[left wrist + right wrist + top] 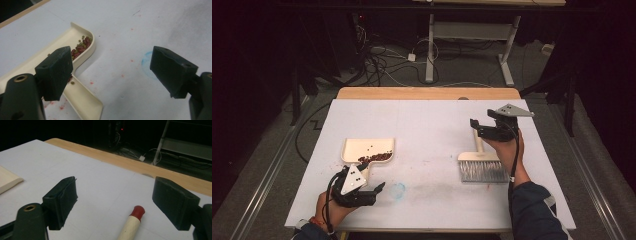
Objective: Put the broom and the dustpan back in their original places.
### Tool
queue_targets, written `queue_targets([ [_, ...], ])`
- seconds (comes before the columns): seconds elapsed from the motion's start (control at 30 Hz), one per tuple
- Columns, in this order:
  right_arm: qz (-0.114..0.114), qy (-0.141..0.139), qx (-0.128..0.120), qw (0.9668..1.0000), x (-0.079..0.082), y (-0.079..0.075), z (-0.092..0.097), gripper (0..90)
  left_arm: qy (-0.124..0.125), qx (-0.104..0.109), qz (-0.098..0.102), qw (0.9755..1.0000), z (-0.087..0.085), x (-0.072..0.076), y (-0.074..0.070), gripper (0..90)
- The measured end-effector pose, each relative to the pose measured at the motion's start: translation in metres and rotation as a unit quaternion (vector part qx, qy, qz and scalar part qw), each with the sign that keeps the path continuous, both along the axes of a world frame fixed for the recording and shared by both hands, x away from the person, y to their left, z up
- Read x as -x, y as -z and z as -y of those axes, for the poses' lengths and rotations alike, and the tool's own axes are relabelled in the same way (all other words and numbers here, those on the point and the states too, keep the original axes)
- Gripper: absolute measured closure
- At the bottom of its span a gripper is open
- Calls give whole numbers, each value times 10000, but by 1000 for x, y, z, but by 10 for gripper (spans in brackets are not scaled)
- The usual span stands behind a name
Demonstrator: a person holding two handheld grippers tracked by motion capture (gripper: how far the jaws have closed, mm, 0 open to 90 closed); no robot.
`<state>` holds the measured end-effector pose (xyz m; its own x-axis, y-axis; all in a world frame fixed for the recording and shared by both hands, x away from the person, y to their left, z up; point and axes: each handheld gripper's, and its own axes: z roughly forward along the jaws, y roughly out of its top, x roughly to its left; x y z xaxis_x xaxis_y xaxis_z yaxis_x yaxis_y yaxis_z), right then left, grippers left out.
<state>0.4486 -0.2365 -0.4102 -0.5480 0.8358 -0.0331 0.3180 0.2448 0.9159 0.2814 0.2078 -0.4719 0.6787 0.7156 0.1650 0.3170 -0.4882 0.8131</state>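
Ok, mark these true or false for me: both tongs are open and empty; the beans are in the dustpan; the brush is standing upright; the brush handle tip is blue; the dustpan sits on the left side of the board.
1. Both tongs, left tongs and right tongs, are open and empty. True.
2. The beans lie in the dustpan. True.
3. The brush stands upright. False: it lies flat on the white board.
4. The brush handle tip is blue. False: it is red.
5. The dustpan sits on the board's left side. True.
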Motion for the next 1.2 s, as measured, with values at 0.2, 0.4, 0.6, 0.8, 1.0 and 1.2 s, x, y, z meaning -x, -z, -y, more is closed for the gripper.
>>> queue_targets([
  [0.2,159,40,21,9999,5,-5,-2,155,-10,14,-61,10000,0,0,1,185],
  [0.4,177,-112,-68,9998,10,-9,-3,156,-28,-2,-65,10000,1,0,1,184],
  [0.6,316,-252,44,9992,18,-15,-7,158,-42,-6,-92,9999,1,-1,2,184],
  [0.8,373,-315,161,9987,22,-16,-11,161,-74,18,-95,9999,0,-2,2,184],
  [1.0,537,-432,156,9975,31,-23,-13,166,-121,23,-86,9999,-2,-1,1,184],
  [1.2,698,-585,179,9957,41,-29,-18,165,-171,23,6,9999,-2,-1,2,184],
])
